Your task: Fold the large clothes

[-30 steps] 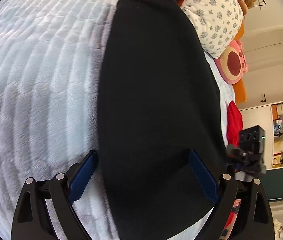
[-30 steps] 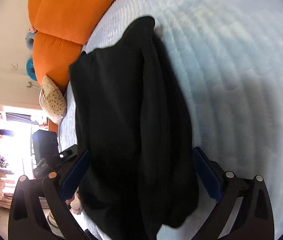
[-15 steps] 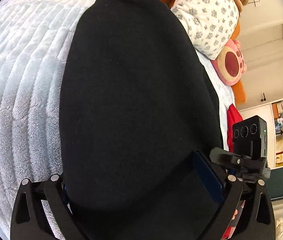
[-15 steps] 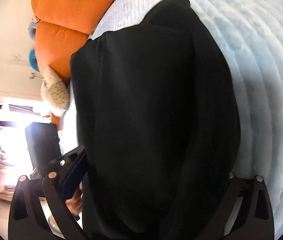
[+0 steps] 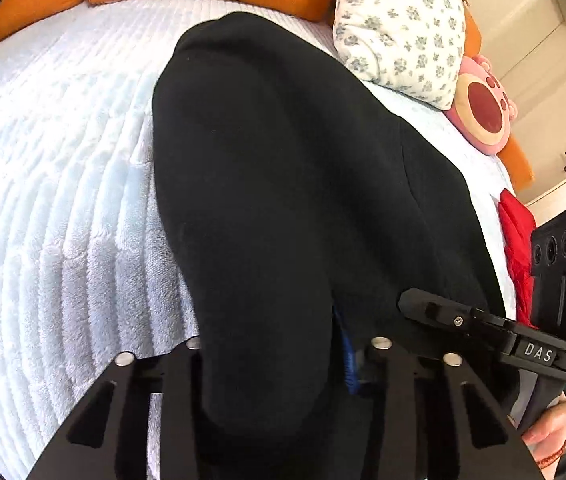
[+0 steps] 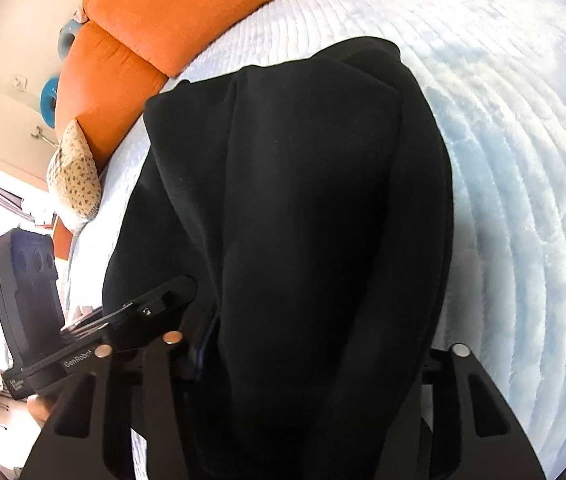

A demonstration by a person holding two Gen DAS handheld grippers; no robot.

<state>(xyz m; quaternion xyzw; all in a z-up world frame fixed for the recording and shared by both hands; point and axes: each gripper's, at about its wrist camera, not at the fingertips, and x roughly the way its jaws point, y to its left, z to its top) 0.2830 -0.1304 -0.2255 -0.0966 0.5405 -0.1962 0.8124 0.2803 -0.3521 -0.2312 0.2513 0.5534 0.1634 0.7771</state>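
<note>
Gripping the near edge of the black garment (image 5: 283, 200), the left gripper (image 5: 271, 360) pinches a thick bunch of cloth, and the right gripper (image 6: 307, 360) clamps its own bunch beside it. The garment lies lengthwise on the white blanket (image 5: 63, 200), its far end just short of the orange cushions (image 6: 163, 12). It looks already narrowed; a crosswise fold seems left.

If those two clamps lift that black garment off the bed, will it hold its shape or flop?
The black garment would probably flop: it already lies in soft, rounded folds on the fluffy bedspread. It looks thick and fleecy, so likely fairly heavy, and unlikely to slip from the left gripper or right gripper.
</note>
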